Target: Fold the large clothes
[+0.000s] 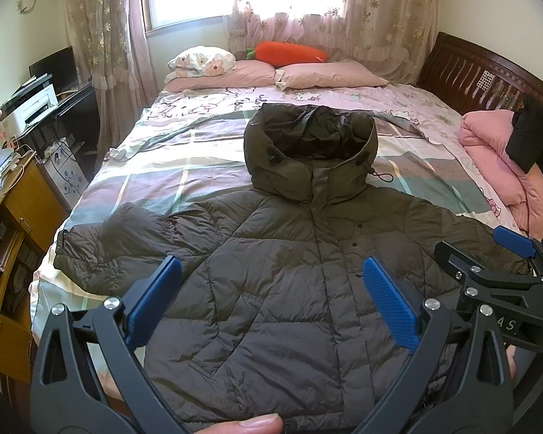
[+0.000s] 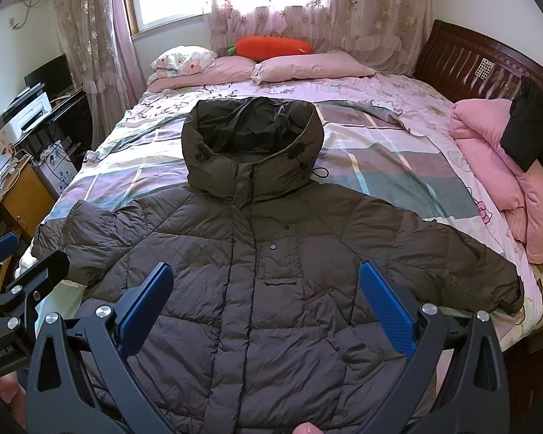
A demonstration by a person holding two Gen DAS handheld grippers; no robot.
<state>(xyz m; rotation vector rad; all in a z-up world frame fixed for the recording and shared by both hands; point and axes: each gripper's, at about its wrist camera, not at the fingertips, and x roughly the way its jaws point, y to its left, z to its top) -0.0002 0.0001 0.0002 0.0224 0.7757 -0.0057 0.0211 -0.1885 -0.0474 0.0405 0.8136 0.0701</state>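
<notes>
Both tongs hang above the near part of the garment with nothing between the pads: left gripper [image 1: 271, 289] spread wide over the left front panel, right gripper [image 2: 268, 293] likewise spread over the right front panel, neither seen pressing on the fabric. Dark olive puffer jacket [image 1: 271, 271] lies face up on the bed [image 1: 155, 173], front placket closed, hem toward the person and hood [image 2: 251, 144] propped open toward the pillows [image 2: 307, 65]. Left sleeve [image 1: 116, 242] runs out to the bed's left edge; right sleeve [image 2: 463, 256] runs out toward the pink folded quilt [image 2: 488, 159] without touching it. Body panels look smoothed, no fold line visible anywhere. Judgement: task is at the very start; the spreading stage appears complete, folding proper not begun. Left to do, as far as can be told: bring each sleeve across the chest, turn the sides inward if a narrow packet is wanted, lay the hood down over the collar, then double the body from hem upward. Padding is bulky and slippery, so folds may spring back unless pressed
</notes>
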